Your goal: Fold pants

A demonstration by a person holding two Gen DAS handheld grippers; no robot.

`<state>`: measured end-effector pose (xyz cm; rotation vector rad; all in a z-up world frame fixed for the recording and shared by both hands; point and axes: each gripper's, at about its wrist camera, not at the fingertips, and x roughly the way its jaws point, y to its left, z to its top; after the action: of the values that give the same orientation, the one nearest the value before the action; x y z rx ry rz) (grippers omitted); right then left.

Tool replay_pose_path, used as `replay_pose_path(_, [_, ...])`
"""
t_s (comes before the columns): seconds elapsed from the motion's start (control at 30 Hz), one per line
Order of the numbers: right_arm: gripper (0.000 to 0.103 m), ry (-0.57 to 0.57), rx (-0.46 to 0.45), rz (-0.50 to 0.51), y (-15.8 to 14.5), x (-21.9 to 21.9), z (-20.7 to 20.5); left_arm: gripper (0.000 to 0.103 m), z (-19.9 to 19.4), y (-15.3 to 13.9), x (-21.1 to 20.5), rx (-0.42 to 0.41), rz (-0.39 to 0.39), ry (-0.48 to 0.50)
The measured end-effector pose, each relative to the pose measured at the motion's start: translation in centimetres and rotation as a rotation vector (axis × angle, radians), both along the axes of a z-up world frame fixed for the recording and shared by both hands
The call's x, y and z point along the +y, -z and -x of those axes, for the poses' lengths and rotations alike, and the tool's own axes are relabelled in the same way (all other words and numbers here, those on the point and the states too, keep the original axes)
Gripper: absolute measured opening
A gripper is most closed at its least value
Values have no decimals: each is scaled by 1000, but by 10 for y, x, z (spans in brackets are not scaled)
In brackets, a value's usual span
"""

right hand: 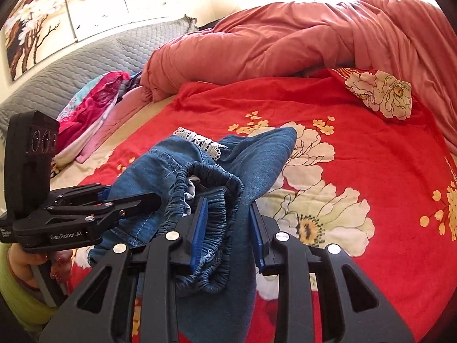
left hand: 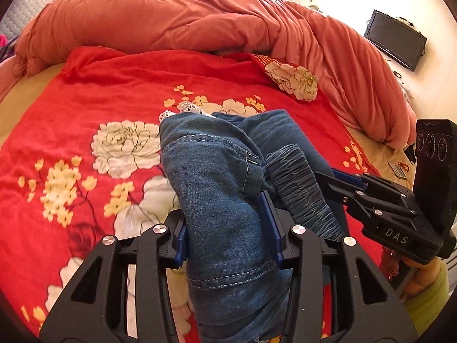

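Observation:
Blue denim pants [left hand: 217,177] with an elastic waistband [right hand: 211,200] and white lace trim [right hand: 200,140] hang bunched between both grippers above a red flowered bedsheet [left hand: 85,108]. My left gripper [left hand: 225,228] is shut on a thick fold of denim. My right gripper [right hand: 228,228] is shut on the gathered waistband. In the left wrist view the right gripper [left hand: 337,183] comes in from the right and grips the pants. In the right wrist view the left gripper [right hand: 134,203] comes in from the left and grips them too.
A bunched salmon duvet [left hand: 177,20] lies along the far side of the bed. A flowered pillow [right hand: 382,91] sits at the far right. Pink clothes [right hand: 91,108] lie by a grey quilted headboard [right hand: 85,57]. A dark monitor [left hand: 394,40] stands at the far right.

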<state>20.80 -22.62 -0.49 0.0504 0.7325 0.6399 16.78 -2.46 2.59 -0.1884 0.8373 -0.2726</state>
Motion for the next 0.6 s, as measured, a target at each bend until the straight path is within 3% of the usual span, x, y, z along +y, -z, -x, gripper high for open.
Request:
replay_pose_path(0.27, [27, 15, 4, 7, 7, 2, -15, 35, -16, 7, 1, -12, -4, -7])
replay_pose_path(0.6, [30, 56, 60, 63, 29, 1, -25, 35, -23, 32, 11, 40, -8, -30])
